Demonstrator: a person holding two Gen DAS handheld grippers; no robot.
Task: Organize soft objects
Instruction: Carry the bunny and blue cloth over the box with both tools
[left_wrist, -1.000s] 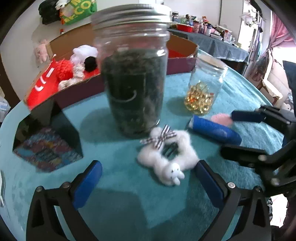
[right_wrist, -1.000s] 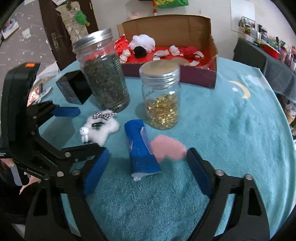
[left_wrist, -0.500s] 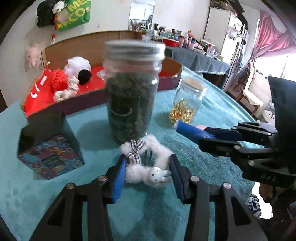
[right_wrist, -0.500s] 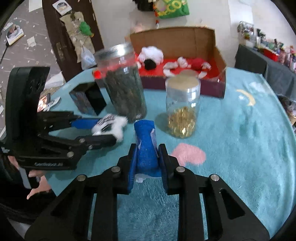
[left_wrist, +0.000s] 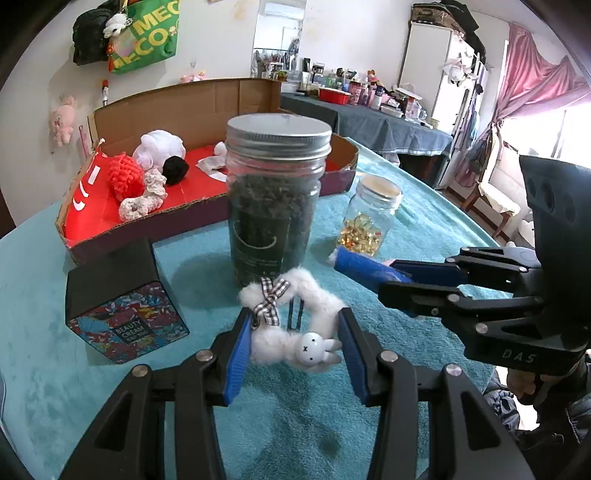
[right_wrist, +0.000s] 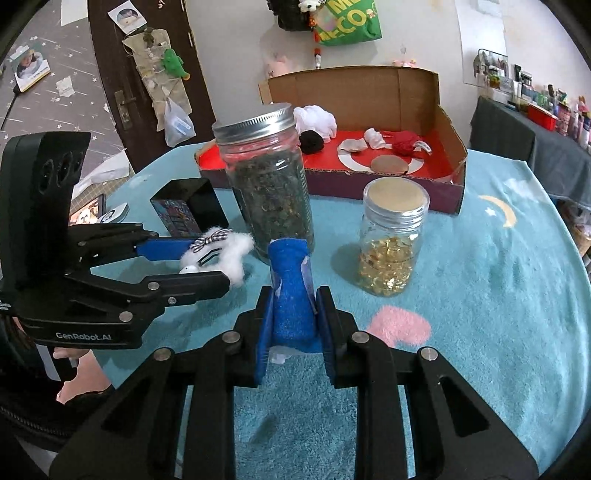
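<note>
My left gripper (left_wrist: 293, 325) is shut on a white fluffy scrunchie (left_wrist: 291, 317) with a checked bow and a small rabbit head, held above the teal cloth; it also shows in the right wrist view (right_wrist: 225, 254). My right gripper (right_wrist: 293, 314) is shut on a blue felt piece (right_wrist: 291, 295) and holds it upright above the cloth; the piece shows in the left wrist view (left_wrist: 364, 264) too. A cardboard box (right_wrist: 448, 147) with a red floor at the back holds several soft items, among them a red knitted ball (left_wrist: 123, 177) and a white puff (left_wrist: 159, 146).
A tall jar of dark leaves (left_wrist: 275, 195) stands just beyond both grippers. A small jar of gold capsules (right_wrist: 393, 236) stands to its right. A black patterned box (left_wrist: 120, 299) sits on the left. A pink patch (right_wrist: 400, 325) is on the cloth.
Both grippers closed, the left on the white scrunchie, the right on the blue felt piece, and both have lifted them off the cloth and drawn back slightly.
</note>
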